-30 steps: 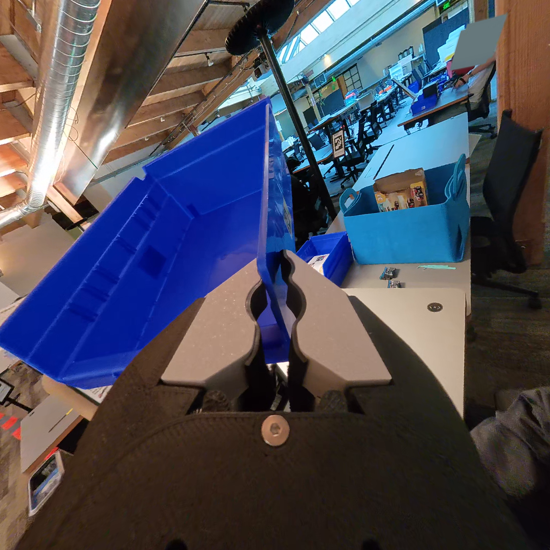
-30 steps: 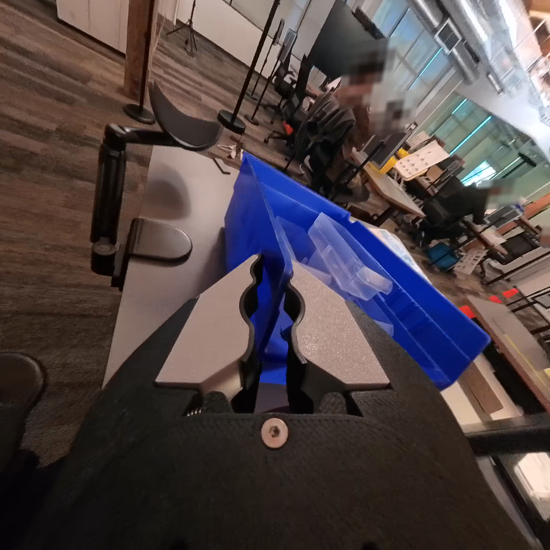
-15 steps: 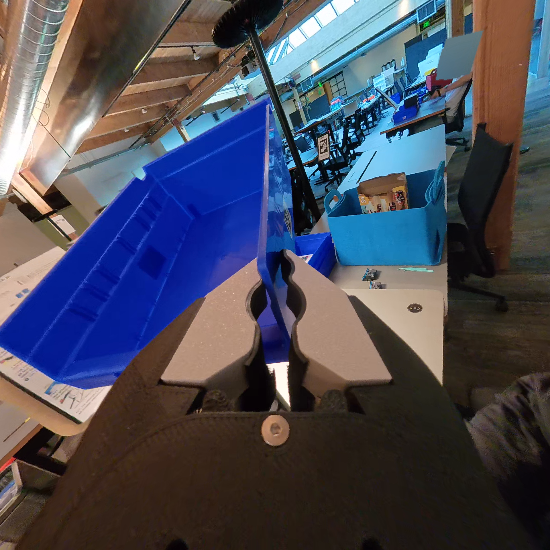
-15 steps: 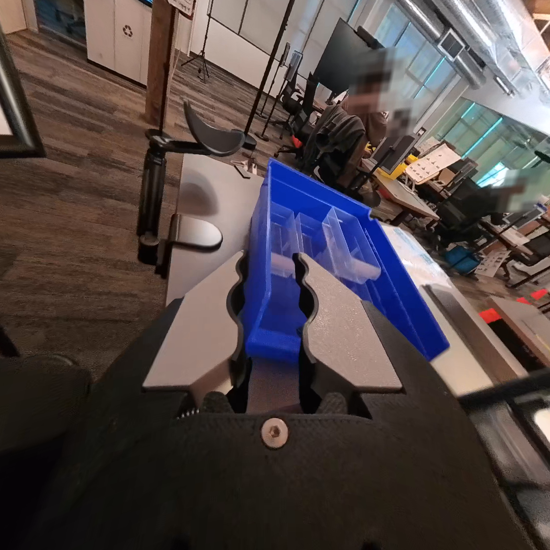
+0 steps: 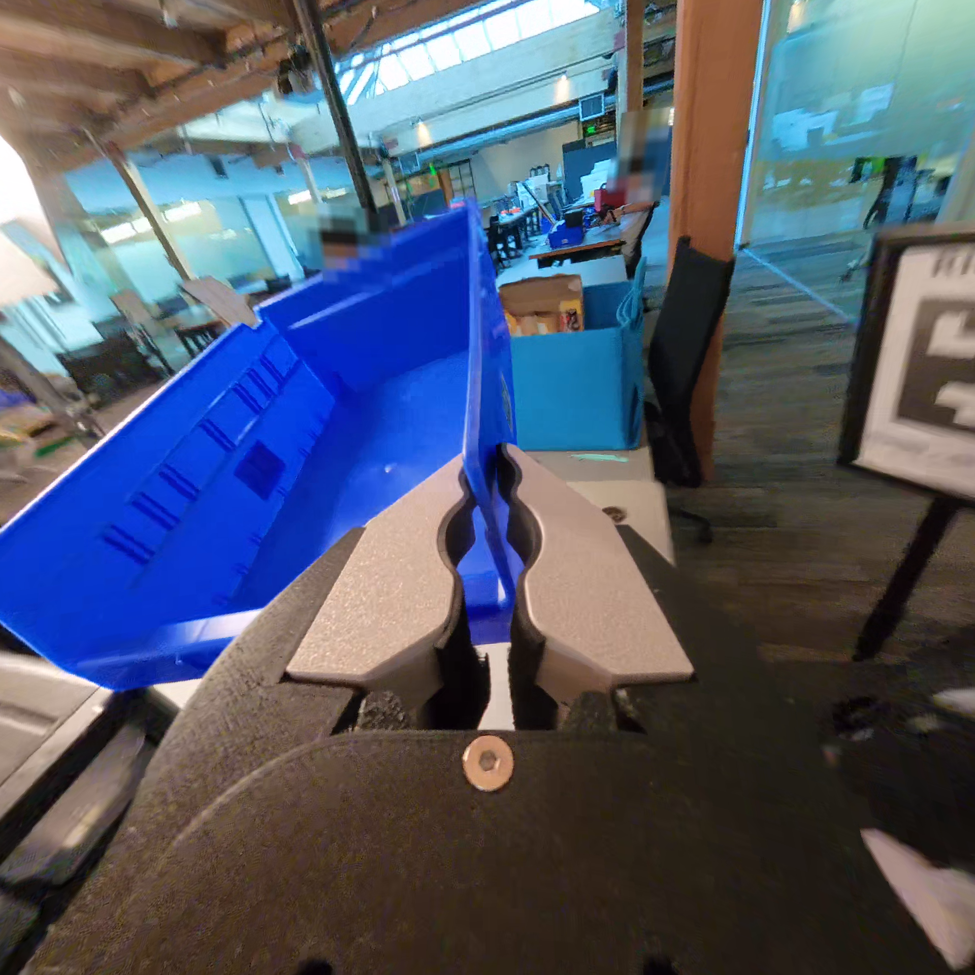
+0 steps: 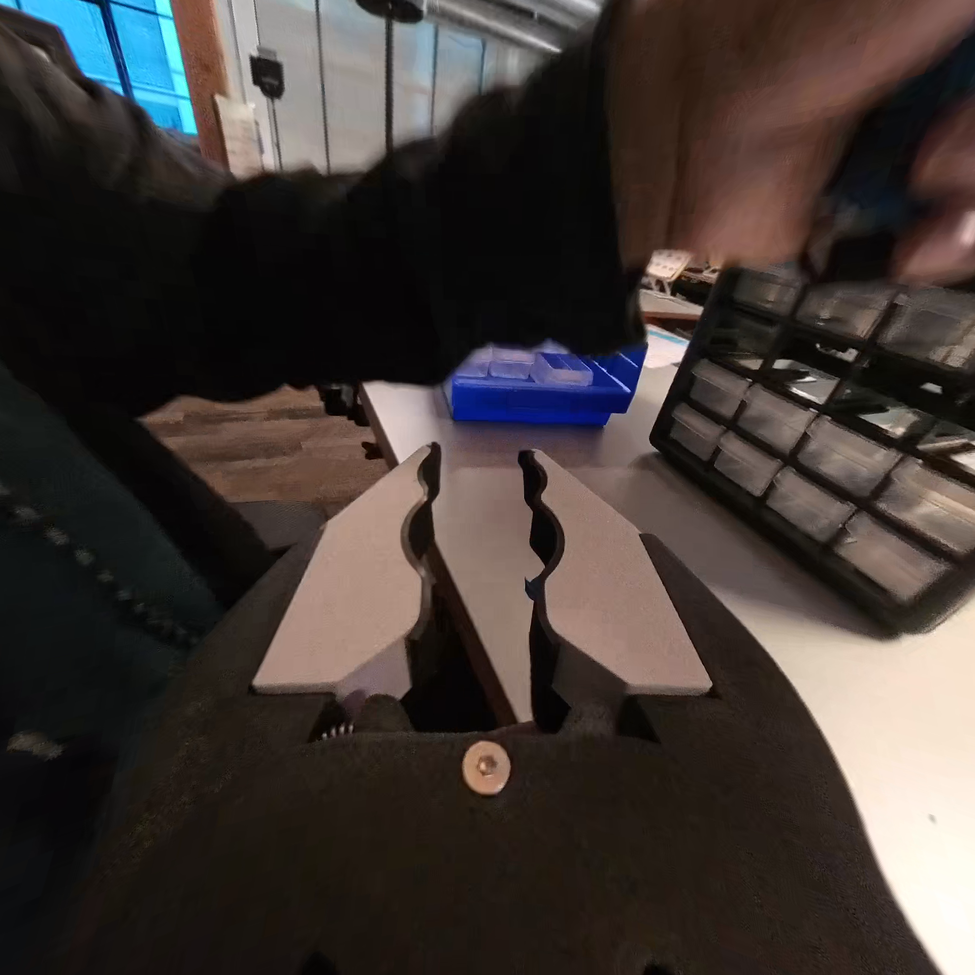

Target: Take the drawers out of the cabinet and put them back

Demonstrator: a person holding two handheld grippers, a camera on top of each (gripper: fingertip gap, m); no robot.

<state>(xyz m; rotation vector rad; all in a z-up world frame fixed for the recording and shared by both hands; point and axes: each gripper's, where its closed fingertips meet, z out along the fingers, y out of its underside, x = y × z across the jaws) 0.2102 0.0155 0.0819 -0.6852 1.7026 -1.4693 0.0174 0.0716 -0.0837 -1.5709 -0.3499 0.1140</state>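
in the left wrist view a big blue bin point(image 5: 221, 475) fills the left half, lifted and tilted so its bare inside faces the camera, with ribbed slots along its far long wall. the left gripper point(image 5: 488, 459) is pinching the bin's near side wall: the thin blue wall runs straight down between the two grey fingers point(image 5: 390, 570), and both pads are pressed onto it. just right of the held wall a light blue box point(image 5: 575, 390) sits on a grey table point(image 5: 628, 496) with a cardboard carton point(image 5: 543, 306) poking out of it, then a black chair point(image 5: 680, 359), a wooden post point(image 5: 707, 158) and, at the far right edge, a framed black and white marker sign point(image 5: 918, 369) on a stand. in the right wrist view a dark sleeve point(image 6: 316, 274) stretches across the upper left and a blurred hand point(image 6: 791, 132) hangs at the upper right. below the sleeve a second blue bin point(image 6: 538, 401) rests flat on the table point(image 6: 607, 485), with several clear plastic drawers point(image 6: 562, 369) lying side by side inside it. the right gripper point(image 6: 480, 453) hovers near that bin but apart from it, its fingers point(image 6: 591, 570) spread with only the tabletop showing between them. to the right stands the black cabinet point(image 6: 823, 448), tilted in the view, its grid of slots mostly filled with clear drawers, though blur hides whether every slot is filled.
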